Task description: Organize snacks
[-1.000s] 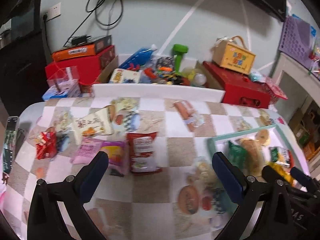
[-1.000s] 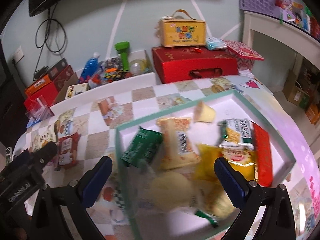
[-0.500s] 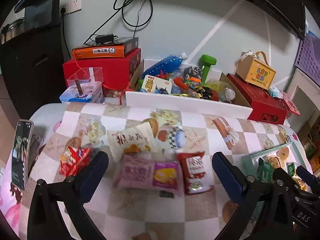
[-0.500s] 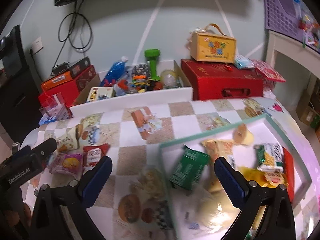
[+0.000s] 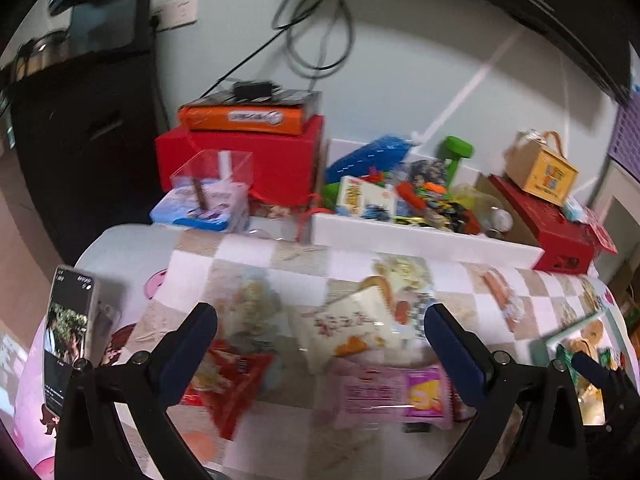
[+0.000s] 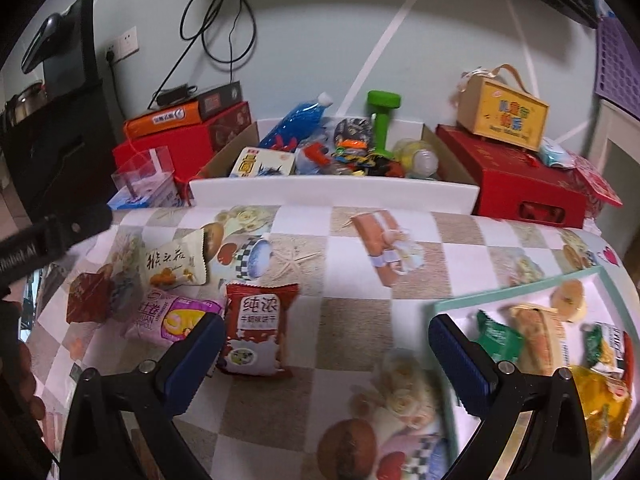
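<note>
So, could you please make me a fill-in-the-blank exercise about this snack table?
1. Both the left gripper and the right gripper are ____ and hold nothing.
2. The green packet lies inside the ____.
3. The dark red packet lies right of the ____ packet.
4. A yellow carry box stands on a ____ box.

Missing words: open; tray; pink; red

Glossy plastic snack packets [image 6: 256, 330]; smooth printed tablecloth [image 6: 352, 320]; cardboard box [image 6: 502, 110]; matt gripper pads [image 6: 460, 360].

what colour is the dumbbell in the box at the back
Green dumbbell, clearest in the right wrist view.
</note>
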Motion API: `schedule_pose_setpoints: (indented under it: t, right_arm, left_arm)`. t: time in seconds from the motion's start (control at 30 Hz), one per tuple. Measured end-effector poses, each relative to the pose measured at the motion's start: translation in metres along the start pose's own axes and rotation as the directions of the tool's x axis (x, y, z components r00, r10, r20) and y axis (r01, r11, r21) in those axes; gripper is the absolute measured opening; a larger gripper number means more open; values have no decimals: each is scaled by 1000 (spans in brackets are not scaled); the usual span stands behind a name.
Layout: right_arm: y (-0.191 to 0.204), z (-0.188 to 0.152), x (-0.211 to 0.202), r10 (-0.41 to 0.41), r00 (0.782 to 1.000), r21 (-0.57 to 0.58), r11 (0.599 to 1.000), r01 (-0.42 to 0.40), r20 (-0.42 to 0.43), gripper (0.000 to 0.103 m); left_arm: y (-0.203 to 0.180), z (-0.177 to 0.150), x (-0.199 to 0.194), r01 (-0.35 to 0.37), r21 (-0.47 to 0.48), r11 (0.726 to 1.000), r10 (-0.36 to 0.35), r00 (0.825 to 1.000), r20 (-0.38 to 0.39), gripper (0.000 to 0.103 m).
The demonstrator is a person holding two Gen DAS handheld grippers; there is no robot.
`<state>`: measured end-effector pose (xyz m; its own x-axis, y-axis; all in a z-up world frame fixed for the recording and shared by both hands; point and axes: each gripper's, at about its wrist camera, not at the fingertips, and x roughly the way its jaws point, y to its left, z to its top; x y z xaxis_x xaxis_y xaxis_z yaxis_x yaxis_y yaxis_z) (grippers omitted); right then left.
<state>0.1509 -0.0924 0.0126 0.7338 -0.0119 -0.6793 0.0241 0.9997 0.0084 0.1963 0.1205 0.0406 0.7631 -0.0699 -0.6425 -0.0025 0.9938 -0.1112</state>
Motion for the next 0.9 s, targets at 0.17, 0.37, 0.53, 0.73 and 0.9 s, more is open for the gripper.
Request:
schedule_pose_setpoints:
  t: [0.17, 0.37, 0.53, 0.73, 0.9]
  right_arm:
    - [6, 3, 19, 5, 1000, -9, 1000, -5, -13, 103]
    - [12, -5, 45, -1, 998, -24, 1000, 0, -65, 103]
    - [13, -10, 54, 6, 996, -28, 1000, -9, -85, 102]
    - [15, -12, 53, 18, 997, -35, 999, -20, -78, 100]
    - [18, -12, 51, 29, 997, -45, 998, -33, -78, 98]
  left_arm:
    - [30, -5, 16, -30, -66, 997, 28, 999, -32, 103]
    - [62, -17, 34, -60, -155, 986, 47, 995, -84, 103]
    - [68, -27, 46, -58, -174, 983, 37, 992, -122, 102]
    - [60, -35, 56, -30, -156, 987, 5, 987, -158, 91]
    - [53, -40, 62, -11, -132, 991, -14, 983, -183, 76]
